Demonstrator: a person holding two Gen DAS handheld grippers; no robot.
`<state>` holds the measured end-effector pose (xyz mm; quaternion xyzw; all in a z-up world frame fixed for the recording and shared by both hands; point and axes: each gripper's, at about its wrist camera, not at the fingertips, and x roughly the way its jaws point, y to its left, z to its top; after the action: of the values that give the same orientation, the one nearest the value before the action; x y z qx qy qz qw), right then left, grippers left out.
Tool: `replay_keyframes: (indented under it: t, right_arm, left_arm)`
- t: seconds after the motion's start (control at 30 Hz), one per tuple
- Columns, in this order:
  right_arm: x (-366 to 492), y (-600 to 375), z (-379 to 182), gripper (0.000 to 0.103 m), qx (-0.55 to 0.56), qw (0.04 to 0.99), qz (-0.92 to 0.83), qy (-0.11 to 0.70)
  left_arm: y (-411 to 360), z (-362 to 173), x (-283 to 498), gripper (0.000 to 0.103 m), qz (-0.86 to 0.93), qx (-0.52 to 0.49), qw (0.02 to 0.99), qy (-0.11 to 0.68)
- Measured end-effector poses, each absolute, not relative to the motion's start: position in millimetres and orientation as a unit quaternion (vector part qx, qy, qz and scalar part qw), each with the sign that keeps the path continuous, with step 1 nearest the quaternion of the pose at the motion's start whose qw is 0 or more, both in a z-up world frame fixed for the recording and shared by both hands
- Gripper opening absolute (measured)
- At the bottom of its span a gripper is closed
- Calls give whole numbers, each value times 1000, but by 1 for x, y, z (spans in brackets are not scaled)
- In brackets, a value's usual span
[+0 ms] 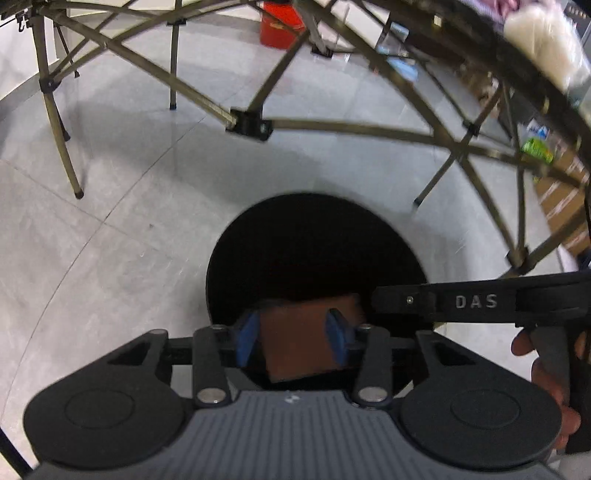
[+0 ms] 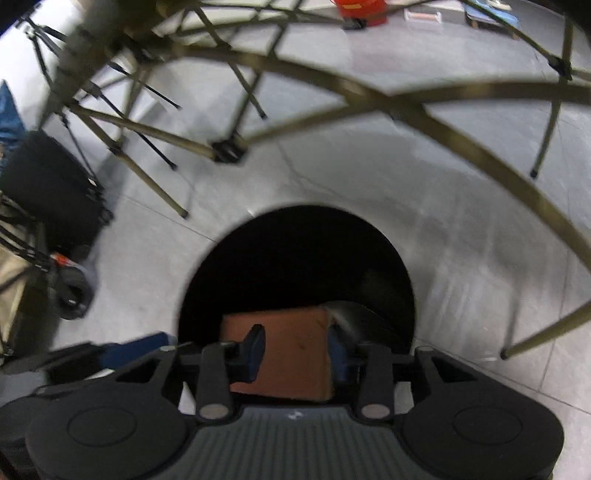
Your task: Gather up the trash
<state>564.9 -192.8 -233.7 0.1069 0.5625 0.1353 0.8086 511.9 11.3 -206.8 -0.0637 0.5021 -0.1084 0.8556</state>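
A brown cardboard piece sits between the blue pads of my left gripper, held over the dark round mouth of a black trash bin on the floor. In the right wrist view, my right gripper is shut on a brown cardboard box, also over the black bin. The right gripper's body, marked DAS, reaches in from the right in the left wrist view. The bin's inside is too dark to see.
Olive folding-table legs and cross bars arch over the grey tiled floor. A red container stands far back. Black bags and tripods are at the left; cardboard boxes at the right.
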Motion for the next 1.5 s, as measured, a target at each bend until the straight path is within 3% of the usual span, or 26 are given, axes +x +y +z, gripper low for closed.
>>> replay_keyframes:
  t: [0.3, 0.73, 1.0, 1.17, 1.27, 1.33, 1.5]
  right_arm:
    - [555, -199, -222, 48, 93, 815, 131, 557]
    - [544, -194, -194, 51, 75, 836, 146, 523]
    - [497, -191, -114, 51, 60, 899, 188, 391]
    - [455, -206, -46, 51, 52, 950, 211, 225]
    - [442, -211, -22, 55, 13, 978, 168, 124]
    - [455, -206, -18, 67, -33, 985, 121, 115]
    - [516, -199, -28, 63, -19, 979, 89, 182]
  left_arm:
    - [13, -207, 506, 62, -92, -50, 851, 515]
    - [12, -189, 504, 69, -87, -17, 866, 492]
    - [11, -113, 492, 77, -134, 37, 927, 349]
    - [25, -51, 474, 78, -178, 17, 958, 223]
    - [18, -28, 473, 87, -156, 21, 974, 164]
    - [1, -20, 488, 89, -132, 32, 978, 155]
    - [-34, -16, 551, 91, -96, 16, 978, 186]
